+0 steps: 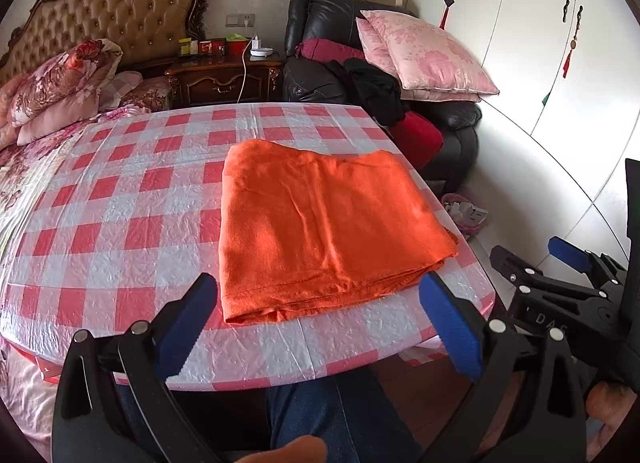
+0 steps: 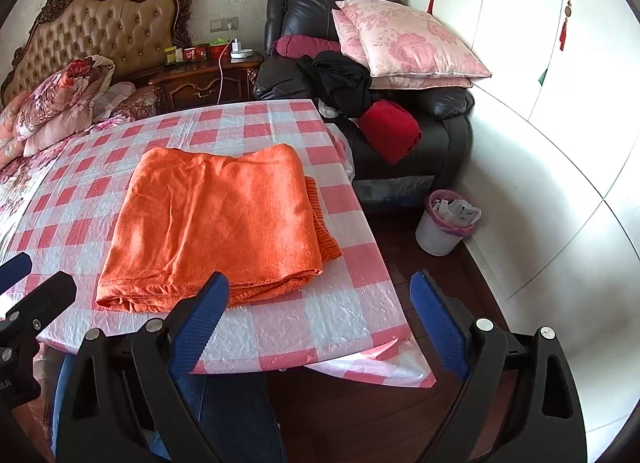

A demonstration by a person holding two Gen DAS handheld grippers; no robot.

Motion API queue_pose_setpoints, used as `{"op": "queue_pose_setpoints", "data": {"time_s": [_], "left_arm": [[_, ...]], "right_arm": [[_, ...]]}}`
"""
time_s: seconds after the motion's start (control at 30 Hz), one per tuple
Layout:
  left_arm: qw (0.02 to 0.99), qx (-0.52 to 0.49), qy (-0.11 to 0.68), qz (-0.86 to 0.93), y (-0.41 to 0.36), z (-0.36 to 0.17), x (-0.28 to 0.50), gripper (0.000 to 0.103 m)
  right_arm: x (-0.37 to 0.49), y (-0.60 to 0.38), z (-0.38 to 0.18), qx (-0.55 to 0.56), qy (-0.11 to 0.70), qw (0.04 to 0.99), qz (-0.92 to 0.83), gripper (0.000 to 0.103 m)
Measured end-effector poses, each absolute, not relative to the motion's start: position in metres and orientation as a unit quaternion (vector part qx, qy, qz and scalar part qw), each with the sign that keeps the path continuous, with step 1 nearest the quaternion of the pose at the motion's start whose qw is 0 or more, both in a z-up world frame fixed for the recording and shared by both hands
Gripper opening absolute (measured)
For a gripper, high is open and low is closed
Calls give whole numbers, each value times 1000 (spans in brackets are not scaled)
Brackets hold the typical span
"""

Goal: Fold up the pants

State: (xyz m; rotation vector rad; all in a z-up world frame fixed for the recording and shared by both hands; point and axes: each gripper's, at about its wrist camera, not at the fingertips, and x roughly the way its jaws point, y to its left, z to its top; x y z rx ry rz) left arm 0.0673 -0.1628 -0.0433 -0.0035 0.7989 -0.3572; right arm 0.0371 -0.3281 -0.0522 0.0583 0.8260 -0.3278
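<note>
**Folded pants flat on the surface, both grippers drawn back and empty**

Left wrist view: the left gripper [image 1: 318, 303] is held low at the near edge of the checked surface [image 1: 120, 191], jaws spread wide, nothing gripped. The orange pants [image 1: 328, 231] lie folded just ahead.

Right wrist view: the right gripper [image 2: 320, 303] is held past the surface's near right corner, jaws wide and empty; the pants [image 2: 216, 223] lie ahead-left.

Orange pants [image 2: 216, 219] on a pink-and-white checked tablecloth [image 2: 340, 319]; blue gripper pads [image 2: 198, 337]; pink, apparently floral, pillows [image 2: 404, 43].
</note>
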Motion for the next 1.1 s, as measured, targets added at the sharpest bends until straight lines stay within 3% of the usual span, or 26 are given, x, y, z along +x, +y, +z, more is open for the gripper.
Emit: {"op": "queue_pose_setpoints", "data": {"time_s": [1.1], "left_arm": [[904, 5, 389, -176, -162, -47, 68, 101]], "right_arm": [[37, -330, -54, 31, 401, 902, -159, 88]]}}
